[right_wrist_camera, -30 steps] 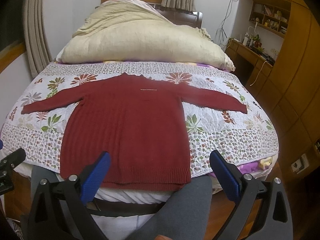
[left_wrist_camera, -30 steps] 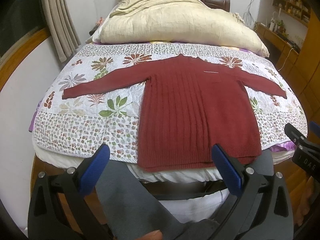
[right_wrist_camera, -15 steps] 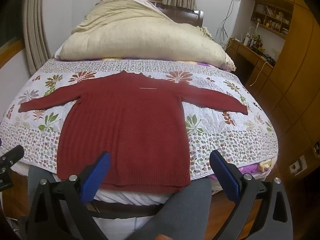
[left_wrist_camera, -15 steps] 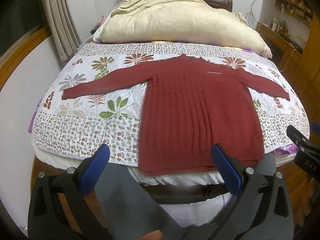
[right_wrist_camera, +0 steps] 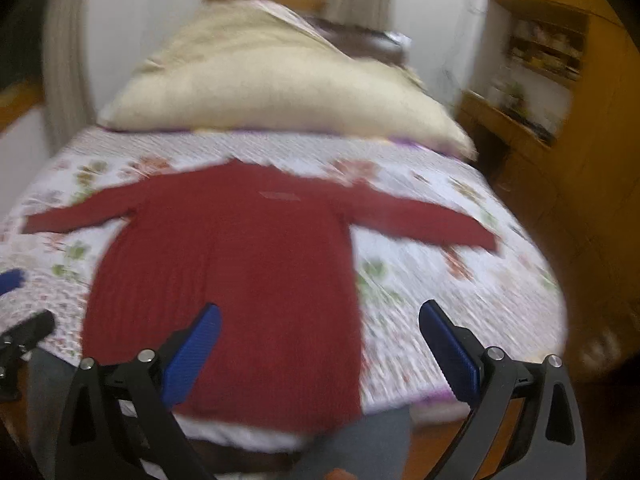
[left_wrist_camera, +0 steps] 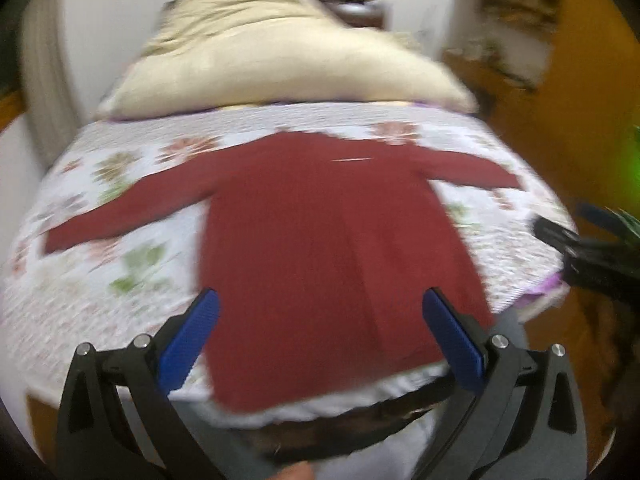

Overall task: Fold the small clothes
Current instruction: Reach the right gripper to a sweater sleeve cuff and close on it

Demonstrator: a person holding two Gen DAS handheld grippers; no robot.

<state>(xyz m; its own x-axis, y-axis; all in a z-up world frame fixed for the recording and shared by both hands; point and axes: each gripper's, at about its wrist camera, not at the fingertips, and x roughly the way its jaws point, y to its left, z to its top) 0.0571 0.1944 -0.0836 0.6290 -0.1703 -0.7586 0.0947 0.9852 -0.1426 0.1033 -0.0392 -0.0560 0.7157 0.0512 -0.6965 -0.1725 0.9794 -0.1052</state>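
Dark red knit sweater (left_wrist_camera: 320, 240) flat on floral quilt (left_wrist_camera: 100, 280) of bed, sleeves out to both sides, hem at near edge; no fold made, all folding left. Left gripper (left_wrist_camera: 320, 332) and right gripper (right_wrist_camera: 320, 336) above hem, fingers wide apart, nothing held. Heavy motion blur, knit detail unreadable; cream duvet (left_wrist_camera: 280, 60) behind, hem corners partly hidden.
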